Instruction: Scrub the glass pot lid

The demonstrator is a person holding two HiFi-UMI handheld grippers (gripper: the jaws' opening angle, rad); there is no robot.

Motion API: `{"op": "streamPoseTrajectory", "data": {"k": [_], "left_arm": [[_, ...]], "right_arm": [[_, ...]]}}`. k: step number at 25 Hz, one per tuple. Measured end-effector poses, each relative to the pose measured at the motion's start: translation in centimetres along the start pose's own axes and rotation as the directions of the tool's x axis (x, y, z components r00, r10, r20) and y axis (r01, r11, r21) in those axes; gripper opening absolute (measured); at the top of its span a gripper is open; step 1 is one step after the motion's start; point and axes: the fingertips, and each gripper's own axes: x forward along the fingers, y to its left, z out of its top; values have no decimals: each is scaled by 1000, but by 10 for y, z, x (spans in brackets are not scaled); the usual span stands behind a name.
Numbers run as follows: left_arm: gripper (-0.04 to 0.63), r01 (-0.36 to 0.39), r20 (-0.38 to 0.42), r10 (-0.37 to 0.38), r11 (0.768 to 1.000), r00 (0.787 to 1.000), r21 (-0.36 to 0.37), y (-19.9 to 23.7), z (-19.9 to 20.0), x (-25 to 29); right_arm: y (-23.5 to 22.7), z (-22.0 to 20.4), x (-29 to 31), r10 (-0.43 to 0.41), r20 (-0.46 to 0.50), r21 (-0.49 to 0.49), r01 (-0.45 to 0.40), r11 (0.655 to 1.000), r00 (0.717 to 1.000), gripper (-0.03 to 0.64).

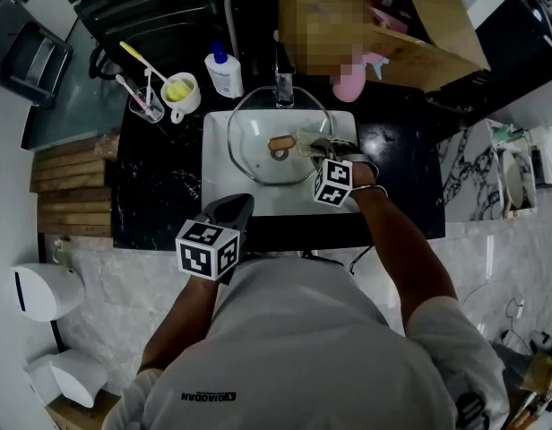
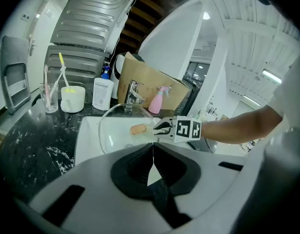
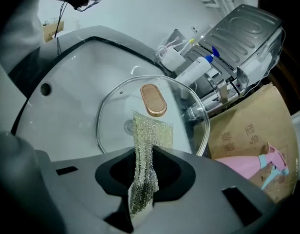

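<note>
- The glass pot lid (image 1: 258,164) lies in the white sink basin (image 1: 215,195), with its tan oval handle (image 1: 280,145) facing up and its far rim near the faucet (image 1: 283,83)
- A glittery mesh scrubbing cloth (image 3: 149,135) rests on the glass just beside the handle
- The right hand-held gripper (image 3: 143,156) reaches over the lid's right side, its jaws closed tight on that cloth and pinching it into a narrow fold
- The left hand-held gripper (image 2: 153,149) has its jaws pressed together with nothing between them; it hovers at the basin's near edge, apart from the lid
- A black marbled tabletop (image 1: 159,195) surrounds the basin; behind it to the left stand a white mug (image 1: 180,95), a glass of toothbrushes (image 1: 147,106) and a white bottle (image 1: 224,72) with a blue cap
- Behind the basin to the right, a pink spray bottle (image 1: 350,82) stands against a cardboard box (image 1: 428,43)
</note>
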Motion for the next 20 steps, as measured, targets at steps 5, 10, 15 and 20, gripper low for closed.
{"op": "streamPoseTrajectory", "data": {"k": [5, 10, 15, 20], "left_arm": [[15, 20, -9, -20, 1000, 1000, 5, 1, -2, 1], [15, 33, -18, -33, 999, 999, 7, 4, -6, -1], [15, 36, -26, -36, 999, 999, 10, 9, -8, -4], [15, 36, -35, -36, 999, 999, 14, 14, -10, -7]], "right_arm": [[12, 2, 1, 21, -10, 23, -21, 1000, 1000, 94], [20, 5, 3, 43, -16, 58, -42, 997, 999, 94], [33, 12, 3, 90, -8, 85, -89, 992, 996, 94], [47, 19, 6, 141, 10, 100, -141, 985, 990, 95]]}}
